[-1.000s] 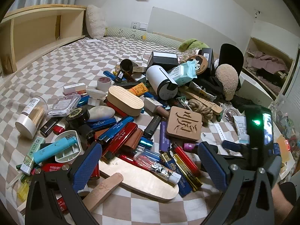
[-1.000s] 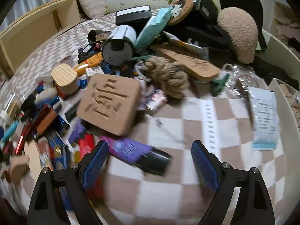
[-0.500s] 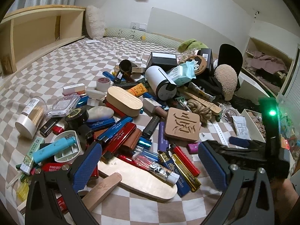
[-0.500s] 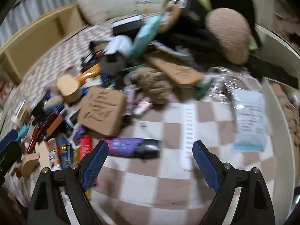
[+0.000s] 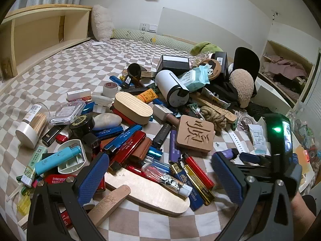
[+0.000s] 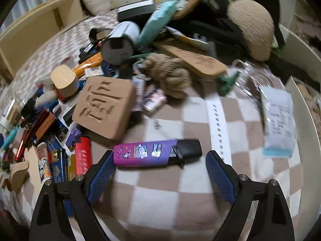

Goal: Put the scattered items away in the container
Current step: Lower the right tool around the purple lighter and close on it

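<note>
A purple stick with cartoon stickers and a black end [image 6: 144, 152] lies flat on the checked blanket. My right gripper [image 6: 160, 158] is open around it, the stick's purple end close to the left finger [image 6: 100, 176] and a gap at the right one. The white container's rim [image 6: 307, 132] curves along the right edge. My left gripper [image 5: 159, 160] hangs open and empty over lighters [image 5: 197, 169] and a flat wooden paddle [image 5: 146, 190]. The right tool's black housing [image 5: 277, 138], with its green light, shows at the right of the left wrist view.
A carved wooden square [image 6: 104, 106], a rope knot [image 6: 170, 74], a white strap [image 6: 218, 124] and a paper receipt [image 6: 278, 120] surround the stick. Further back are a white cylinder [image 5: 172, 88], a fluffy brush [image 5: 241, 86] and black boxes. A wooden headboard shelf [image 5: 40, 32] stands at the left.
My right gripper has swung back and come down at the purple stick, which now lies between its fingers. The left gripper has hardly moved.
</note>
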A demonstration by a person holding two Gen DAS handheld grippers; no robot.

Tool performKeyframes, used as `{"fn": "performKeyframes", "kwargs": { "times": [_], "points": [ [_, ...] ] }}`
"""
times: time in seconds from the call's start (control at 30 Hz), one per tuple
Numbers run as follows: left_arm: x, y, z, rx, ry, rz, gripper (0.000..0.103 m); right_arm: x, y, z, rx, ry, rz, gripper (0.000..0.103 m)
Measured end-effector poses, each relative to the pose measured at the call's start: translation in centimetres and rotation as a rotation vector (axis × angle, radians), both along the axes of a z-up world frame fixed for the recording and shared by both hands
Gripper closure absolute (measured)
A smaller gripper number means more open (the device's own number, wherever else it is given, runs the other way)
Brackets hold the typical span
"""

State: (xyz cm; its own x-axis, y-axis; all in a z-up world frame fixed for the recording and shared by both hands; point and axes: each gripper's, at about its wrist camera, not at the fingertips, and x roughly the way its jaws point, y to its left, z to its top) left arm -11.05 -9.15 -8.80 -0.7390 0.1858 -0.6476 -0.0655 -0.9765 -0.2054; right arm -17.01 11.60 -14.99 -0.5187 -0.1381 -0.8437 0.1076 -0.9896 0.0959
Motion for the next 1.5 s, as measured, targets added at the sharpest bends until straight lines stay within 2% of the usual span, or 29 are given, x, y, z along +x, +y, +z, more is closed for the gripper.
{"fn": "performKeyframes", "kwargs": {
  "times": [0.17, 0.27, 0.73, 0.8, 0.83, 0.93, 1.17, 1.37, 1.5],
  "points": [
    [0.1, 0.6, -0.1, -0.009, 0.002, -0.011, 0.0, 0.8, 2.9, 0.3, -0.149, 0.017, 0.02, 0.012],
    [0.0, 1.0, -0.4, -0.023, -0.009, -0.019, 0.0, 0.9, 3.2, 0.4, -0.171, 0.016, 0.051, 0.012],
    [-0.4, 2.3, -1.0, -0.047, -0.025, -0.052, 0.0, 0.9, -0.1, -0.5, 0.005, 0.063, 0.085, 0.012],
    [-0.5, 2.5, -1.0, -0.048, -0.023, -0.055, 0.0, 1.0, -0.1, -0.6, 0.018, 0.069, 0.094, 0.016],
    [-0.6, 2.7, -1.1, -0.046, -0.021, -0.063, 0.0, 0.9, -0.1, -0.6, 0.024, 0.072, 0.098, 0.023],
    [-1.2, 3.3, -1.1, -0.037, -0.012, -0.092, 0.0, 0.8, 0.4, -0.4, 0.011, 0.068, 0.109, 0.036],
    [-3.6, 6.3, -1.1, -0.039, -0.001, -0.206, 0.0, 1.0, 1.9, 0.1, -0.046, 0.05, 0.108, 0.036],
    [-5.8, 8.4, -2.3, -0.135, -0.035, -0.23, 0.0, 1.5, 3.3, 0.6, -0.092, 0.042, 0.078, 0.036],
    [-7.0, 9.3, -3.3, -0.161, -0.067, -0.249, 0.0, 2.0, 4.1, 0.8, -0.086, 0.028, 0.059, 0.036]
  ]
}}
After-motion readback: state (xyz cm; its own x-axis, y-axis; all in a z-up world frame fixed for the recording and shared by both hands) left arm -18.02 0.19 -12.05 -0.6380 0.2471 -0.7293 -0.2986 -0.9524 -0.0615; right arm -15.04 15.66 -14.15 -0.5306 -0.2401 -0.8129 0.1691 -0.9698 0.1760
